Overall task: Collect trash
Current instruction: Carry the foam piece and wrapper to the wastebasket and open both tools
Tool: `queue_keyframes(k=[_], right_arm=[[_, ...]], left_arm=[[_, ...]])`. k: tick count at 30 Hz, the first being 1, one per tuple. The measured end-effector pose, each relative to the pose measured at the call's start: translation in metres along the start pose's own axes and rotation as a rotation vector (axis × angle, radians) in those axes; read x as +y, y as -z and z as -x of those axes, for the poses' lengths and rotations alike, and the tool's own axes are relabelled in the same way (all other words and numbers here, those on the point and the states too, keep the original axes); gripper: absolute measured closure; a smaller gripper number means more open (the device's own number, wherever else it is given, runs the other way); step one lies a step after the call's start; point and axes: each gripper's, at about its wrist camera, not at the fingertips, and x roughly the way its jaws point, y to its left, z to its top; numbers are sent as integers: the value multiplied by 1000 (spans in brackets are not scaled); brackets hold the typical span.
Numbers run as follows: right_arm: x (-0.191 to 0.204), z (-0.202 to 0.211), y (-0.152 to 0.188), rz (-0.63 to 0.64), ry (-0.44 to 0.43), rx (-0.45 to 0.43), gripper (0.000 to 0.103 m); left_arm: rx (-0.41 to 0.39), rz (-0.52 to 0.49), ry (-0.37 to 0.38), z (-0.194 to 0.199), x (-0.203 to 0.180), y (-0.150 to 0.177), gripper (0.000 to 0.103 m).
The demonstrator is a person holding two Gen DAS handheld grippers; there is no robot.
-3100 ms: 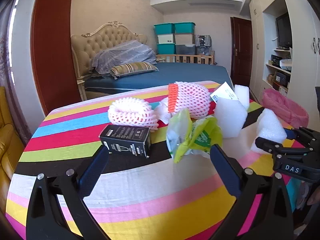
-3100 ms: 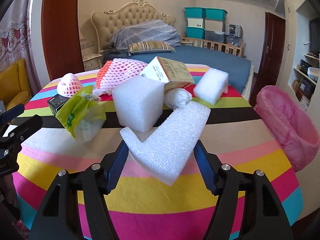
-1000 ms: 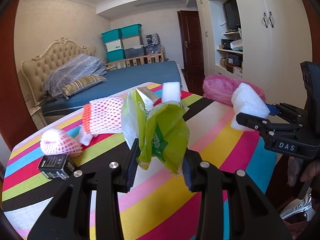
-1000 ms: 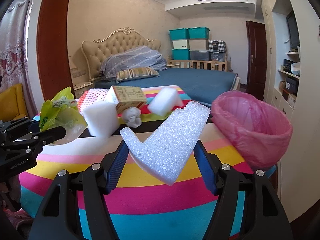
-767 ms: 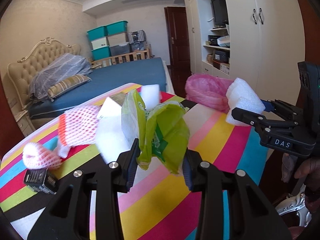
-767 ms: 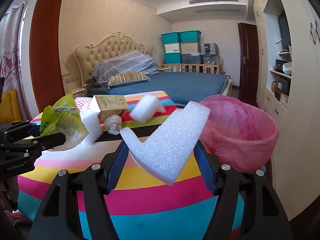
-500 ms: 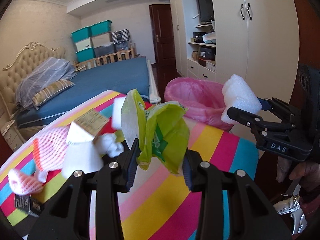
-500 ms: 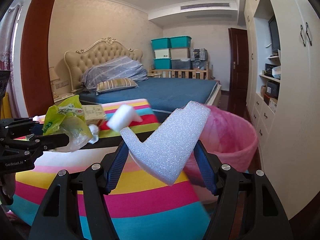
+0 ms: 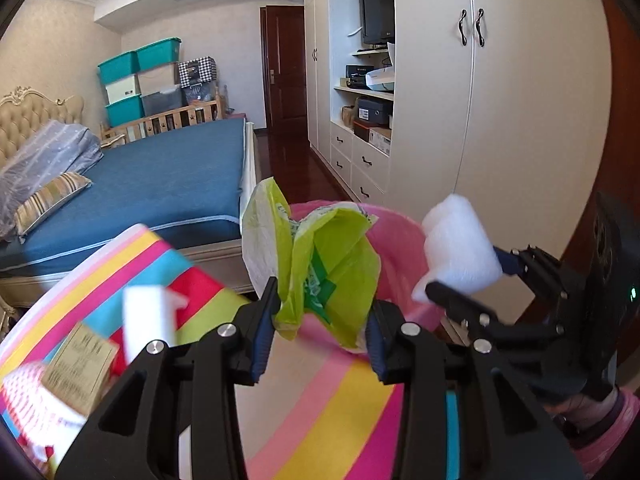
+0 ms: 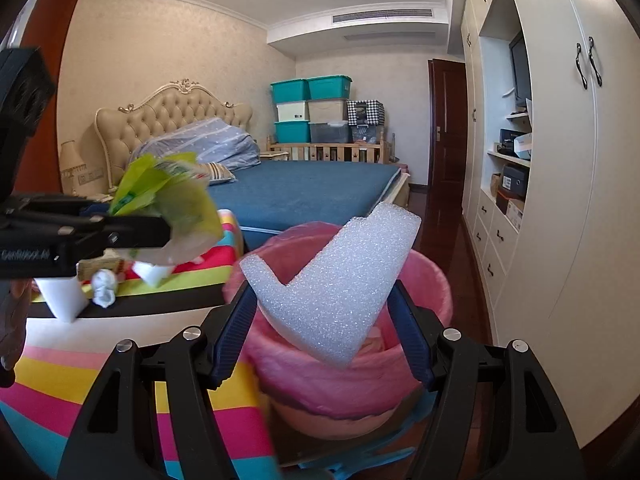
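two grippers, green wrapper [image 9: 320, 264], foam [image 10: 340, 284]

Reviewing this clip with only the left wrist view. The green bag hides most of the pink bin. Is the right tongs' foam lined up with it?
Observer: Yes; in the right wrist view the foam piece overlaps the open mouth of the pink bin, clamped in the right tongs.
Operator: What shape is it?
Observer: Flat and notched, like a thick tick.
Operator: Anything on the table I miss?
Observer: A crumpled white wad beside a white block.
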Motion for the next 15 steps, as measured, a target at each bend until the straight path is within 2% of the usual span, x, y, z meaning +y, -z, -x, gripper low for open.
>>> queue_keyframes(k=[10, 13, 14, 15], right_arm=[[-14, -30, 4, 3, 6, 41, 38], [-12, -39, 5, 13, -10, 46, 37], [-13, -41, 5, 16, -17, 49, 35], [-13, -45, 6, 20, -27, 56, 34]], left_arm=[[40, 21, 19, -62, -3, -26, 63], [39, 23, 29, -74, -4, -32, 58], [39, 26, 50, -77, -3, -36, 55], [41, 28, 60, -81, -3, -38, 46]])
